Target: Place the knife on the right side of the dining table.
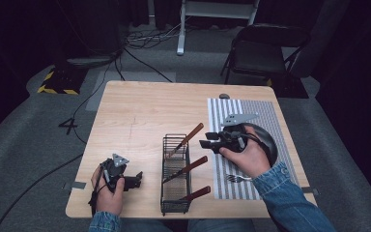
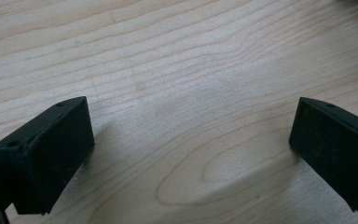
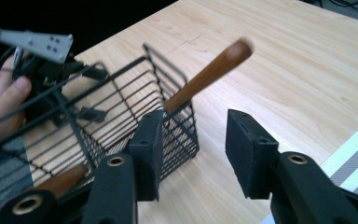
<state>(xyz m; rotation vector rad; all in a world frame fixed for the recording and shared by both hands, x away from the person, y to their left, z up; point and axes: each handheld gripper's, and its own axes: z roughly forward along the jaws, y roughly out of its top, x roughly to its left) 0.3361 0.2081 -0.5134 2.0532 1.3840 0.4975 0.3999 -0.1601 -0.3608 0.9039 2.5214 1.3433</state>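
A black wire basket (image 1: 163, 164) stands near the table's front edge with three wooden-handled utensils leaning out of it to the right. My right gripper (image 1: 206, 140) hovers just right of the basket's far end, close to the top wooden handle (image 1: 193, 133). In the right gripper view its jaws (image 3: 196, 149) stand open with nothing between them, and that handle (image 3: 209, 70) and the basket (image 3: 121, 98) lie just beyond. My left gripper (image 1: 136, 179) rests at the front left. It is open (image 2: 191, 149) over bare wood.
A striped placemat (image 1: 251, 108) lies at the right with a dark plate (image 1: 266, 137) under my right hand and a fork (image 1: 236, 178) near its front. A black folding chair (image 1: 263, 53) stands beyond the table.
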